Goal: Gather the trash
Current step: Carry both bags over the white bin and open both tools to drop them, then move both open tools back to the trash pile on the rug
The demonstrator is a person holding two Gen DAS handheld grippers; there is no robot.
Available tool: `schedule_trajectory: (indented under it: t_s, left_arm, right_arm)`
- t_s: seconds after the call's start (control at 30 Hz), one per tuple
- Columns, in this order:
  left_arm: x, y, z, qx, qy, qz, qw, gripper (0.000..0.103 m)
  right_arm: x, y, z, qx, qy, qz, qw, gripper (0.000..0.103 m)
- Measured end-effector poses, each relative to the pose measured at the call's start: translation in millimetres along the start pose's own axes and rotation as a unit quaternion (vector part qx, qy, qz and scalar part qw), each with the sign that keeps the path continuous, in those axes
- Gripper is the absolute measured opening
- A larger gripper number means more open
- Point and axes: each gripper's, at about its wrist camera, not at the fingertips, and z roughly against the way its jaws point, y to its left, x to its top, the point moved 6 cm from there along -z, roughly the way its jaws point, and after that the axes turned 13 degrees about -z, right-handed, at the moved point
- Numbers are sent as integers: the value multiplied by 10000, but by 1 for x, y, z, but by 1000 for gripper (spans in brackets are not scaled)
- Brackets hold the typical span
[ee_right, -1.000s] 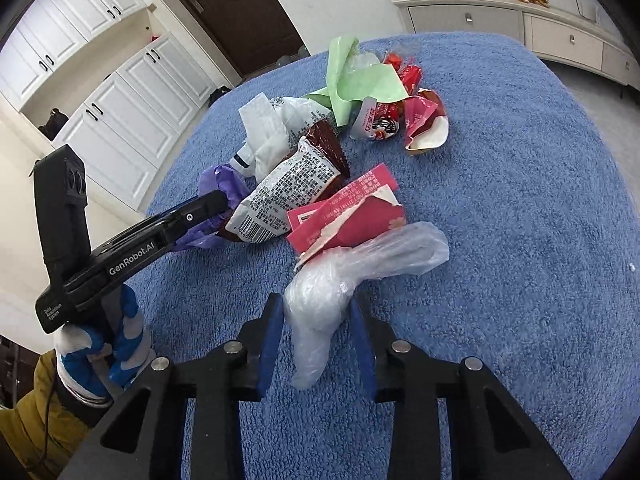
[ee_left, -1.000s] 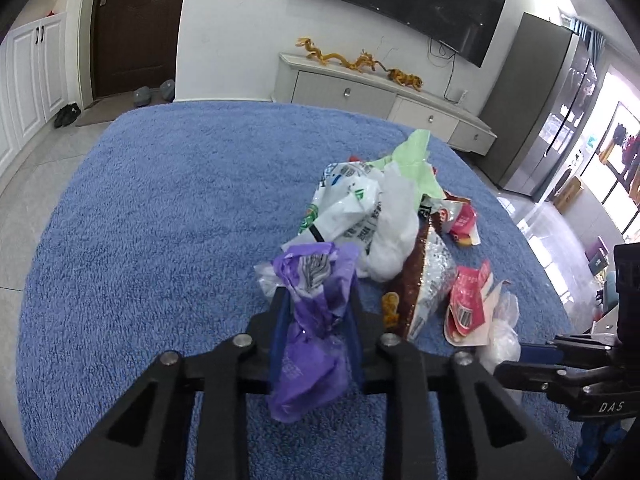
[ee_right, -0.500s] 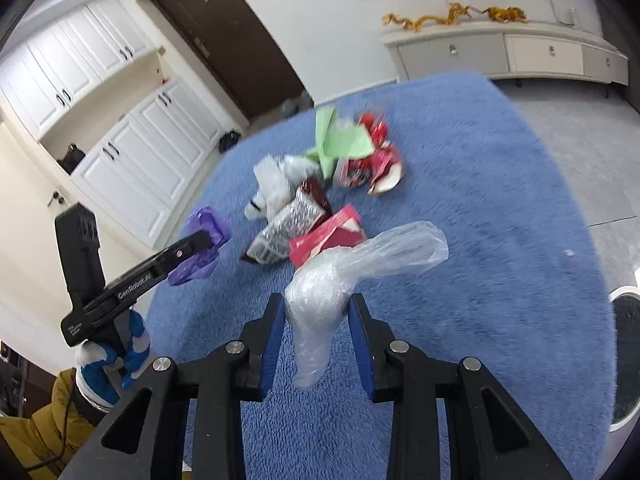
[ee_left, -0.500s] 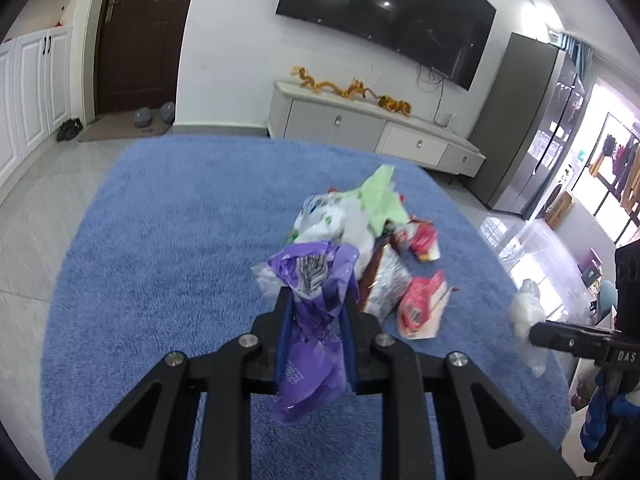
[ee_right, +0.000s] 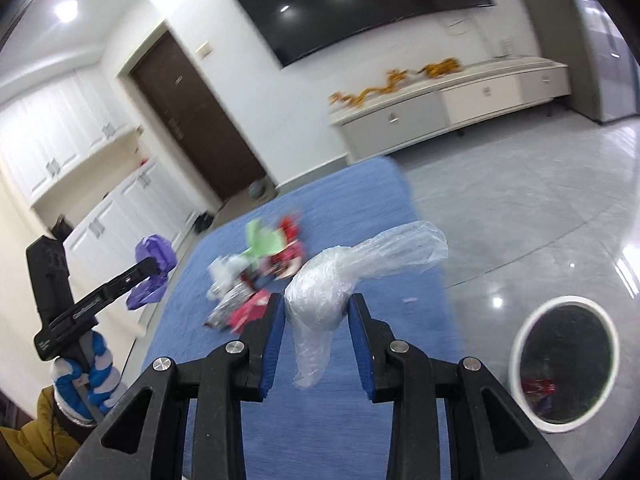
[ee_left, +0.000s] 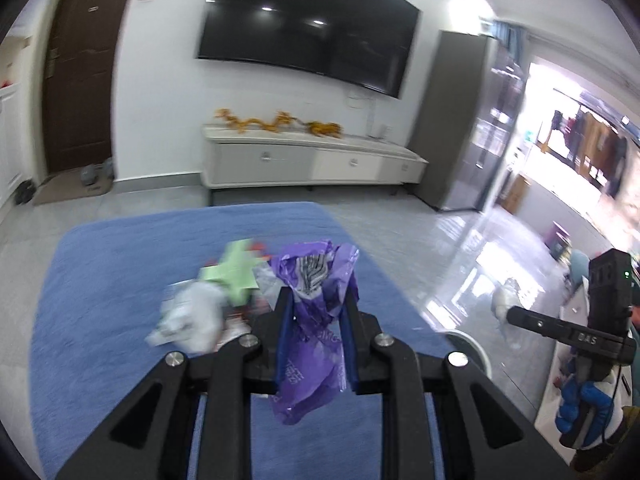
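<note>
Left gripper [ee_left: 317, 304] is clamped on a purple wrapper [ee_left: 316, 320] — crumpled top sticks up past the fingertips at frame center, tail hangs below the jaws. Right gripper [ee_right: 316, 312] is clamped on a clear plastic bag [ee_right: 344, 284]; one end balloons toward the upper right, the other dangles between the fingers.

Both are held up above the blue rug [ee_left: 100, 288]. The trash pile [ee_right: 260, 276] sits on the rug, center-left in the right wrist view: green paper [ee_right: 262, 242], red wrappers [ee_right: 290, 248], white crumpled plastic, a silvery packet. It's motion-blurred, so finer detail is unreadable. In the left wrist view the pile [ee_left: 216, 300] is just left of the jaws, partly hidden behind them.

Bin [ee_right: 566, 364] — white rim, dark liner — stands on the grey tile floor at lower right of the right wrist view, off the rug, with something red inside. TV [ee_left: 308, 24] on the wall at the top, white cabinet [ee_left: 312, 164] below it.
</note>
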Motion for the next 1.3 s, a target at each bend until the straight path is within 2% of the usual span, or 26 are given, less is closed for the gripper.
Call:
schedule_trajectory:
  t_s: [0.2, 0.3, 0.43, 0.57, 0.7, 0.77, 0.83, 0.87, 0.9, 0.97, 1.1, 1.3]
  left_arm:
    - [28, -98, -60, -660, 270, -508, 9962, 21]
    - [35, -160, -102, -1070, 531, -805, 9896, 21]
    - [34, -232, -155, -1491, 879, -1135, 9783, 21]
    - [30, -288, -201, -1793, 1174, -1363, 9672, 23]
    - [19, -330, -241, -2088, 1471, -1428, 9562, 24]
    - [12, -346, -260, -2213, 1661, -1403, 9507, 30]
    - [7, -353, -271, -2313, 1760, -1338, 9474, 45]
    - [5, -355, -276, -2338, 1794, -1298, 9467, 56]
    - [4, -358, -280, -2360, 1814, -1261, 9463, 59]
    - [1, -363, -286, -2415, 1863, -1215, 9446, 59]
    - [0, -363, -287, -2362, 1858, -1183, 9464, 59]
    - [10, -357, -259, -2191, 1472, -1251, 9564, 59]
  right_arm:
    - [23, -87, 41, -570, -458, -520, 9960, 31]
    - [28, -133, 53, -931, -548, -753, 9913, 31]
    - [26, -190, 54, -1266, -489, -1138, 9842, 31]
    - [20, -247, 44, -1501, -296, -1499, 9768, 31]
    - [8, -284, 29, -1629, -62, -1749, 9710, 33]
    - [6, -301, 22, -1704, 41, -1811, 9686, 33]
    - [2, -313, 15, -1784, 129, -1876, 9658, 35]
    - [1, -318, 12, -1836, 161, -1895, 9644, 41]
    - [0, -322, 11, -1881, 176, -1904, 9634, 49]
    - [-3, -327, 9, -1937, 186, -1922, 9619, 53]
    - [-7, -333, 12, -2036, 176, -1929, 9597, 60]
    - [2, -322, 36, -2184, -242, -1804, 9587, 66]
